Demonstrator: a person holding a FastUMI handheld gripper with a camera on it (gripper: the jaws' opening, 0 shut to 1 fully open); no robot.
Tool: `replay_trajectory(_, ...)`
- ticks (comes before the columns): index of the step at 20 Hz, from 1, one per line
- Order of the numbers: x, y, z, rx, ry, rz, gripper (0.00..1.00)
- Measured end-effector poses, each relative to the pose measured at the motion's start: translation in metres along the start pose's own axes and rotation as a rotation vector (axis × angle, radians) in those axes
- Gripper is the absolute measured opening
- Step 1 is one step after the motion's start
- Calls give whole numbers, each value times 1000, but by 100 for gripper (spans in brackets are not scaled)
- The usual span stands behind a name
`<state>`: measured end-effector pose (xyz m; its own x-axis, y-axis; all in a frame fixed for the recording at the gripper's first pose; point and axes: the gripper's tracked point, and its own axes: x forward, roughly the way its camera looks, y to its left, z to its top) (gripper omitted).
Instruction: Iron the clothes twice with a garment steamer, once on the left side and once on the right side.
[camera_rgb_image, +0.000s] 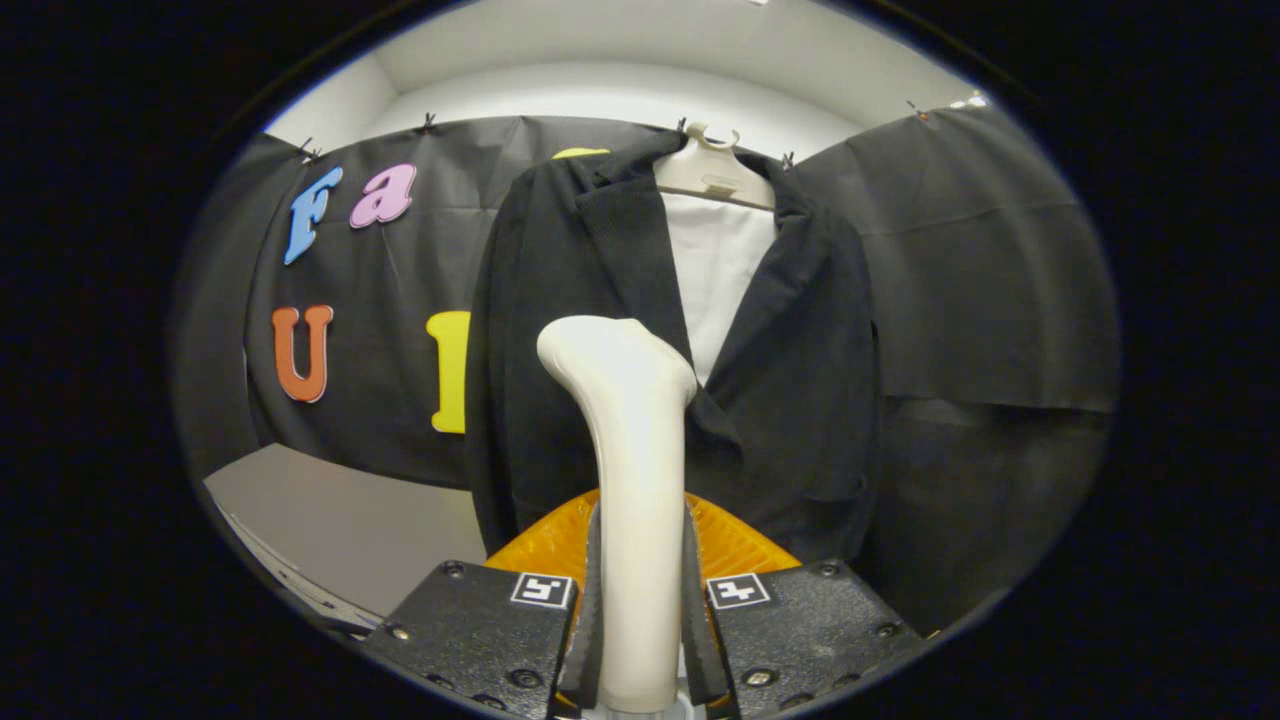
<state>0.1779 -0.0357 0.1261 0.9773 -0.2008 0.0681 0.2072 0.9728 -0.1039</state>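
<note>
Gripper view shows the tool (640, 640) clamped on the white handle of the garment steamer (628, 480), both fingers pressing its sides, with the steamer's head raised just ahead of the black jacket (560, 360), which hangs from a white hanger (712, 170) over a white shirt (715, 270) against the booth wall. Judging from this, the head is level with the jacket's left front panel, so the pass should begin there: bring the head close to the cloth and draw it slowly and straight along that panel. Keep the grip firm so the handle does not twist, then repeat on the right panel (810, 380), staying clear of the orange ribbed piece (550, 545) just beyond the fingers.
</note>
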Motion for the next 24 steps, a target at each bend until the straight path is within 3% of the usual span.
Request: replay_trajectory(24,-11,-10,-172,29,344,-43,36)
